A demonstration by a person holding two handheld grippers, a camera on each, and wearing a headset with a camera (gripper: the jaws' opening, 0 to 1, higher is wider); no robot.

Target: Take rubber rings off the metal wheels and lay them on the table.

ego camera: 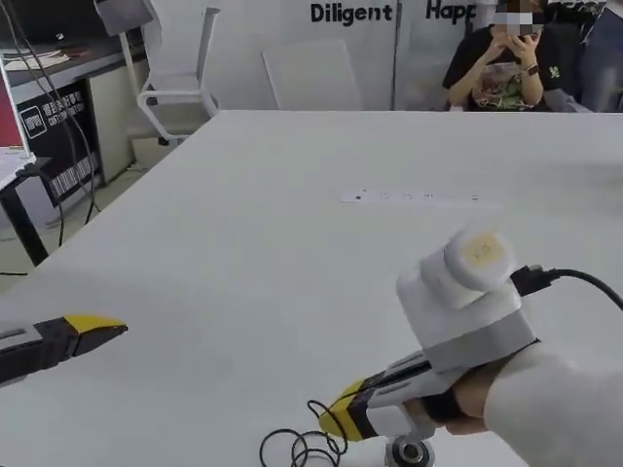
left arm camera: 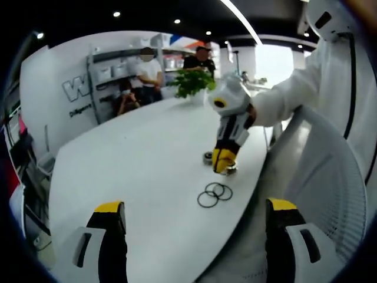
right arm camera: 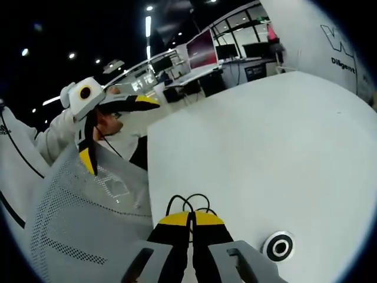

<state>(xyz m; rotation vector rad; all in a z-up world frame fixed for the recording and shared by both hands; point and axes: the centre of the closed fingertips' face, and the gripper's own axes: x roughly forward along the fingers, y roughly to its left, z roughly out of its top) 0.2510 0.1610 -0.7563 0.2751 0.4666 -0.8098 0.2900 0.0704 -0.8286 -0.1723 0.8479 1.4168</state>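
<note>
Head view: wall lettering reads "Diligent" and a cut-off "Happ".
Left claw: spread wide.
Right claw: pressed together, seemingly on nothing.
Rubber rings: on the counter, 12 o'clock of its tips.
Metal wheel: 4 o'clock.

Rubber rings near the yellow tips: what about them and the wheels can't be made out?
Head view: the rubber rings are cut off by the bottom edge; count unclear.
Right gripper view: the shut right gripper hides most of them; whether it pinches one is unclear.
Left gripper view: the metal wheels are too small to show any ring left on them.
</note>
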